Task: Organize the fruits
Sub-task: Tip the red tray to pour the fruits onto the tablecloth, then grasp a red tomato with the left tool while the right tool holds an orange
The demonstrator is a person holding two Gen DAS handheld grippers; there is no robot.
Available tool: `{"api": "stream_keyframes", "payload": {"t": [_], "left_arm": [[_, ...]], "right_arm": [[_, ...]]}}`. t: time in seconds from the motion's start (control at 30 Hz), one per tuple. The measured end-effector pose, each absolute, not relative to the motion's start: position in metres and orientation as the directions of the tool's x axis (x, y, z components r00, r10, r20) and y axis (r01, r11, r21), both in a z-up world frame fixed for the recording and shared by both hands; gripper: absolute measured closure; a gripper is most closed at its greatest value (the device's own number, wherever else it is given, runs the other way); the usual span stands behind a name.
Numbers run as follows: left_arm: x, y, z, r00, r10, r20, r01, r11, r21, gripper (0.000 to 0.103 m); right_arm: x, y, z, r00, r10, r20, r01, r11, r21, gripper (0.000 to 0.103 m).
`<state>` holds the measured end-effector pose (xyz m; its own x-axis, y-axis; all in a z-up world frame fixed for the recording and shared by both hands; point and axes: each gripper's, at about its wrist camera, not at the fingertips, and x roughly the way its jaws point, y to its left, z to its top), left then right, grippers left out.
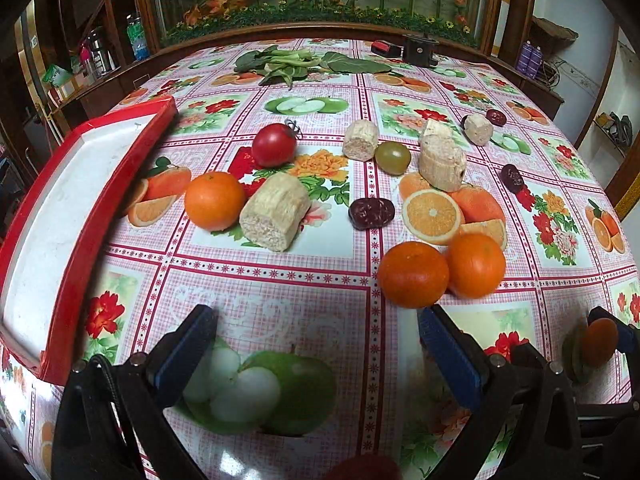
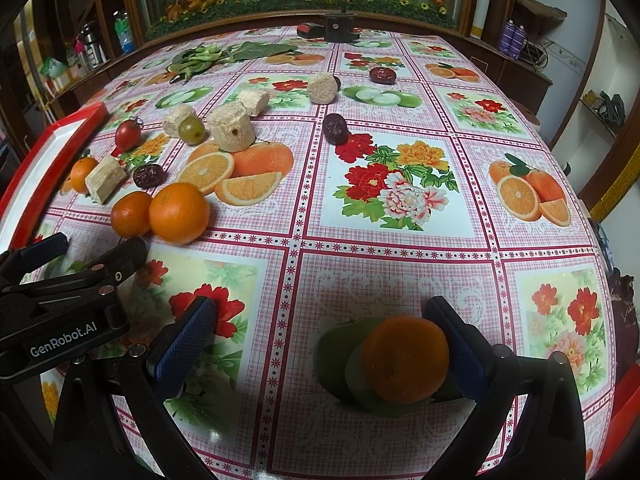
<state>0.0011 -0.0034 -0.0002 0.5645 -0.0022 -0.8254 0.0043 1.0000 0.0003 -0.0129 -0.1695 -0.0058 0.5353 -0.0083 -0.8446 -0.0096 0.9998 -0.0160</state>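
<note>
Behind the worktop (image 2: 400, 272) stands a glass cabinet with artificial plants, and a glossy cloth printed with fruits and flowers covers the whole surface. Four real oranges are on it, round with a dimpled peel: a pair of oranges (image 1: 440, 270) touching each other, a single orange (image 1: 214, 201) near the tray, and a fourth orange (image 2: 405, 359) between the fingers of the right gripper (image 2: 320, 344). This gripper is spread wide; the fruit lies just beside its right finger, whether touching I cannot tell. The left gripper (image 1: 318, 348) is also spread wide and holds nothing, over a bare part of the cloth. Five pale fibrous cane pieces (image 1: 276, 212) lie scattered, short cylinders with rough cut ends. I count three dark wrinkled dates (image 1: 371, 213), one red tomato (image 1: 274, 145) and one green tomato (image 1: 393, 157), both smooth. Green leaves (image 1: 296, 63) lie at the far edge. A red-rimmed white tray (image 1: 80, 184) sits at the left edge and looks empty. The right half of the worktop has wide open room
</note>
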Motion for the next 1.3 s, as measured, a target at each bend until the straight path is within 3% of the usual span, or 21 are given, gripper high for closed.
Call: {"api": "stream_keyframes", "payload": {"t": [1.3], "left_arm": [[0.0011, 0.0041, 0.0008, 0.531, -0.034, -0.847, 0.056, 0.998, -0.005, 0.0]], "right_arm": [[-0.0083, -0.1678, -0.0063, 0.505, 0.013, -0.863, -0.059, 0.998, -0.019, 0.0]]}}
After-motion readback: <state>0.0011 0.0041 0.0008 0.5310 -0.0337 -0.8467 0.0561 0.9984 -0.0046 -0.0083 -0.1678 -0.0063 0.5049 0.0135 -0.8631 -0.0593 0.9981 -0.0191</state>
